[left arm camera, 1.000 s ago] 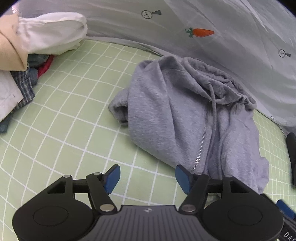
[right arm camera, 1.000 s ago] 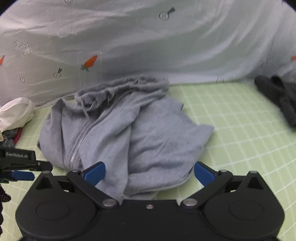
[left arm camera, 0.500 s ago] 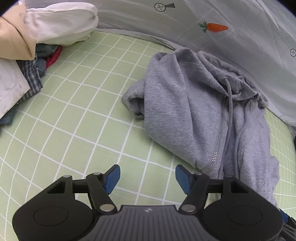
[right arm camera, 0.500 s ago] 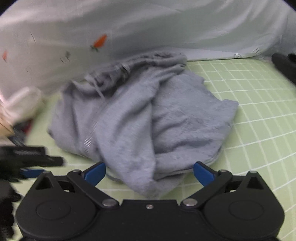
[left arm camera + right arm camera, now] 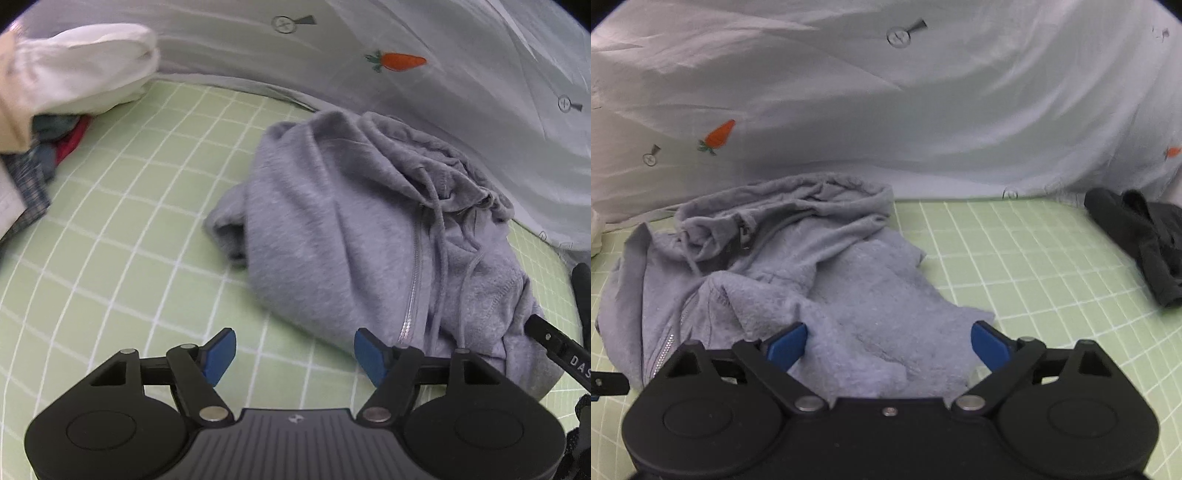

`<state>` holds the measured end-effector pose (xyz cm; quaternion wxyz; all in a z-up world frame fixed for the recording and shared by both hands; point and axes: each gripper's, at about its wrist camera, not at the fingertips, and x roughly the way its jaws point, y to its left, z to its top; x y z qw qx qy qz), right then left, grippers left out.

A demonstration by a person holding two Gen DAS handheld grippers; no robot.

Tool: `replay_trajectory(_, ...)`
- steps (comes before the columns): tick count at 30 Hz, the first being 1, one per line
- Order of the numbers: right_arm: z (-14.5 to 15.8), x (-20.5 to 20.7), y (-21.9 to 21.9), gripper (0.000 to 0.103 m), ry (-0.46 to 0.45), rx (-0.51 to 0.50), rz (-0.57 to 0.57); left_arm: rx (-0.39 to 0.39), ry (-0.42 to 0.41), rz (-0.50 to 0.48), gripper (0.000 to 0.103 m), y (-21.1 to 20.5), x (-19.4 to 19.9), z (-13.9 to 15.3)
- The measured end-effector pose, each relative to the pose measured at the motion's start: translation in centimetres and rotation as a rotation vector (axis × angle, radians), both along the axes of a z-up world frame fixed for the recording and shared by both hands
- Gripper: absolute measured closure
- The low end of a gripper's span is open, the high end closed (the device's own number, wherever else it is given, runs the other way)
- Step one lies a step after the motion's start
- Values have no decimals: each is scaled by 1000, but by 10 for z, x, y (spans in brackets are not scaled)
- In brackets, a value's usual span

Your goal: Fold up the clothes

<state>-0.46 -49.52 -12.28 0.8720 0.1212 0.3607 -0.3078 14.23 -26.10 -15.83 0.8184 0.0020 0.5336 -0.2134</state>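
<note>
A crumpled grey zip hoodie (image 5: 332, 221) lies on the green checked sheet (image 5: 129, 240), hood and drawstrings toward the back. My left gripper (image 5: 295, 350) hovers at its near hem. Its jaws are opening over bare sheet, and the right blue pad (image 5: 369, 356) sits beside the zipper's end. My right gripper (image 5: 889, 343) hangs low over the hoodie's (image 5: 849, 295) other side. Its jaws are closing with a rumpled fold of grey cloth between them, and the pads do not press on it. The right gripper's black finger (image 5: 554, 347) shows at the left view's edge.
A pile of clothes (image 5: 74, 85), white, cream, plaid and red, lies at the back left. A black garment (image 5: 1145, 240) rests at the right on the sheet. A white cloth with carrot prints (image 5: 886, 110) rises behind the hoodie.
My right gripper has come forward and lower over the hoodie, and its jaws have narrowed a little. The left gripper has hardly moved. The right gripper's finger now shows in the left view.
</note>
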Motion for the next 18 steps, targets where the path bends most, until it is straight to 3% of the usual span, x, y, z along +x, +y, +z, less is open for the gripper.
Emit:
replay_trajectory(2,-2,-2,-1,14,-4,47,21,12,-4,3,32,-6,5,-6)
replay_trajectory(10,-22,-18,18,14,1,209,161,-29,-23,-55,36,-22,18,-18)
replay_trajectory(14,-32,-17,30,17,59,188,236,28,-59,-76,72,-30,17,-21)
replay_trajectory(17,-32,-21,26,37,26,217,231,-11,-30,-61,82,-22,16,-16)
replay_trajectory(18,-29,-22,24,52,13,226,225,-28,-19,-54,83,-19,16,-14)
